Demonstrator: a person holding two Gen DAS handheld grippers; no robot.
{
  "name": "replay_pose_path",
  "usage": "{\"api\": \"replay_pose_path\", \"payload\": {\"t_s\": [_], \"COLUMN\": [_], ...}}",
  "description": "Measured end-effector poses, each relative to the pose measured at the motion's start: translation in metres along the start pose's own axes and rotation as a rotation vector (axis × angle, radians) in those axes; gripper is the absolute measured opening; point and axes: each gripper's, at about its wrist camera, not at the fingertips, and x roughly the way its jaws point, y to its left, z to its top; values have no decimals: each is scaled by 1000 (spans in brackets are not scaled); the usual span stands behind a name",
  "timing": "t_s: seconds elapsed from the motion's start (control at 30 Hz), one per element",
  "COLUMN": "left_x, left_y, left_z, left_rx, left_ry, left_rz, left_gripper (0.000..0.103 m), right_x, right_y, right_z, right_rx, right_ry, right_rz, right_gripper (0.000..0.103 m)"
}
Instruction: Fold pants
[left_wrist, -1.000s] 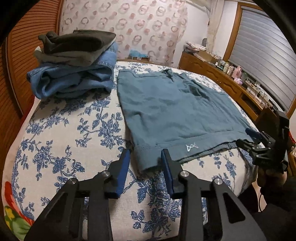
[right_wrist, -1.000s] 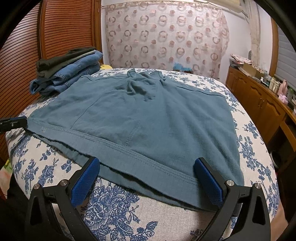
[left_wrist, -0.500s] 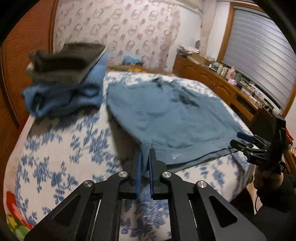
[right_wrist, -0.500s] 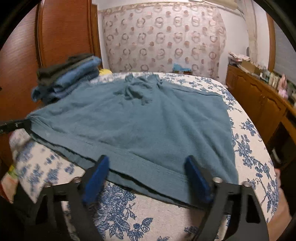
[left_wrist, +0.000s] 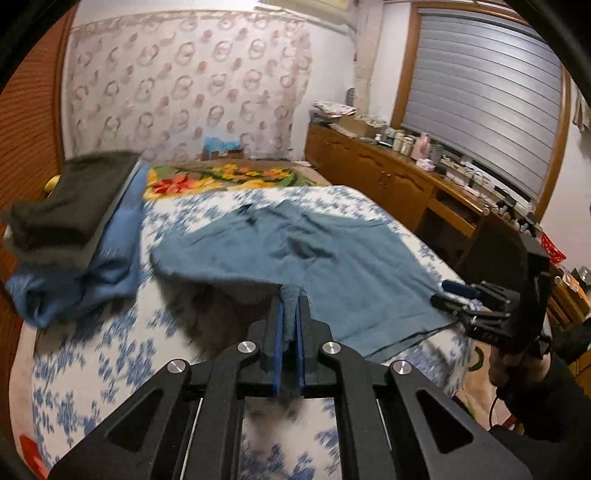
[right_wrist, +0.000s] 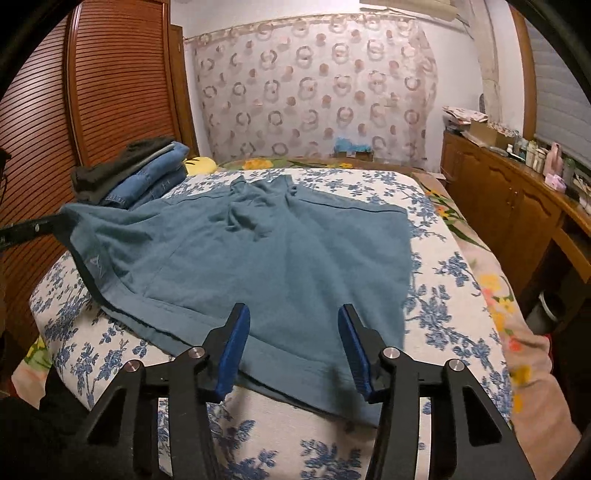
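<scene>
My left gripper (left_wrist: 290, 314) pinches the soft, limp pants (right_wrist: 266, 254) hem; right gripper (right_wrist: 291, 347) spread at six o'clock.

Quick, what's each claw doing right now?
Left claw: closed, pinching the hem of the teal pants.
Right claw: open, holding nothing, over the pants' edge.

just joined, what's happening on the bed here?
A person is folding teal shorts on the floral bed. The left gripper has its jaws shut on a hem corner, raised off the bed. The right gripper is open over the other hem corner. Folded clothes sit stacked behind.
</scene>
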Motion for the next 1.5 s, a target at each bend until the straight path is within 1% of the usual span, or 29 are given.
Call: {"api": "replay_pose_path", "payload": {"t_s": [0.17, 0.3, 0.47, 0.6, 0.8, 0.97, 1.07, 1.2, 1.27, 1.3, 1.33, 1.37, 1.4, 1.43, 1.47, 1.5], "left_x": [15, 23, 36, 46, 64, 77, 80, 79, 76, 73, 71, 67, 64, 61, 56, 53], "left_y": [-22, -37, -56, -69, -83, -89, -92, -91, -87, -85, -83, -81, -78, -76, -72, -71], "left_z": [27, 41, 58, 64, 66, 60, 54, 49, 47, 46, 46, 45, 44, 43, 42, 41], "left_rx": [49, 75, 105, 120, 138, 138, 143, 141, 130, 126, 122, 118, 117, 117, 117, 117], "left_ry": [-16, -25, -23, -16, 9, 42, 55, 70, 66, 63, 59, 52, 44, 36, 24, 17], "left_rz": [-50, -88, -131, -159, -175, -180, -180, -161, -157, -157, -156, -150, -142, -133, -121, -115], "left_gripper": [7, 7, 7, 7, 7, 7, 7, 8, 11, 15, 22, 25, 31, 41, 46, 48], "right_x": [0, -3, -4, -3, 0, 1, 2, 5, 7, 8, 8, 8, 9, 10, 10, 10], "right_y": [-4, -6, -12, -12, -19, -25, -28, -31, -32, -31, -30, -30, -29, -29, -29, -29], "right_z": [0, 2, 0, 0, -2, -5, -6, -8, -7, -7, -6, -5, -3, -2, -1, 0], "right_rx": [17, 27, 31, 34, 42, 46, 51, 64, 65, 61, 57, 54, 51, 50, 49, 47], "right_ry": [-1, -6, -11, -16, -19, -14, -10, -1, 0, -1, -2, -3, -4, -5, -7, -9], "right_rz": [1, 2, 3, 8, 9, 4, 0, -3, -2, 0, 3, 3, 1, 0, 0, -1], "right_gripper": [49, 49, 49, 49, 49, 49, 49, 49, 49, 49, 49, 49, 49, 49, 49, 49]}}
